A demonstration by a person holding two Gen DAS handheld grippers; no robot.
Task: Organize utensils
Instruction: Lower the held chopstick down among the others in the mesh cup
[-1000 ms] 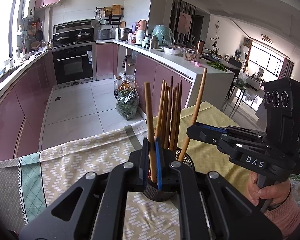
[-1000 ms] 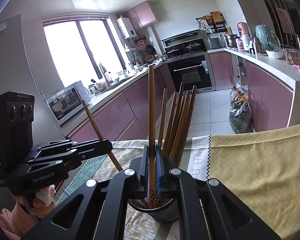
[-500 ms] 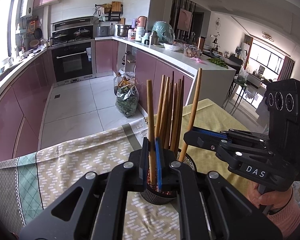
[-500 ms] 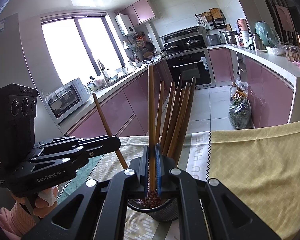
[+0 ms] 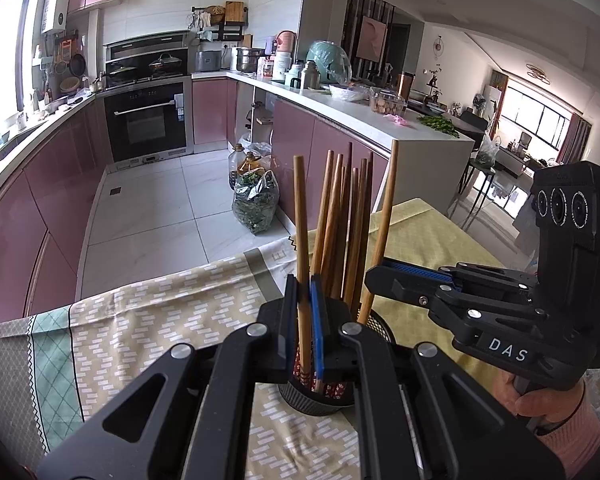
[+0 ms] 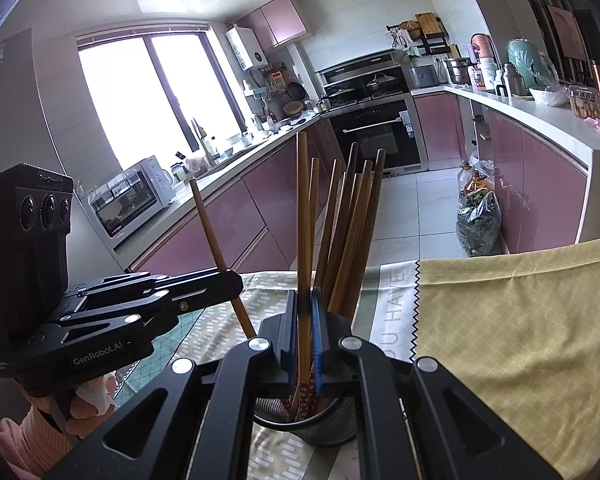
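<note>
You're working in a home kitchen: pink cabinets (image 5: 40, 184) run beneath a white countertop (image 5: 340, 108), a built-in oven (image 5: 146, 124) sits under a stove with lidded pots (image 5: 162, 66), a microwave (image 6: 126, 202) stands near the window (image 6: 152, 96), and a living room (image 5: 540, 128) opens beyond.

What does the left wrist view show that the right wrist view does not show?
Only the left wrist view shows the living area with its big window and the greens on the counter end. Only the right wrist view shows the kitchen window and the microwave. Both show the chopstick holder, each gripper, left and right, shut on one chopstick, the oven and the tablecloth.
</note>
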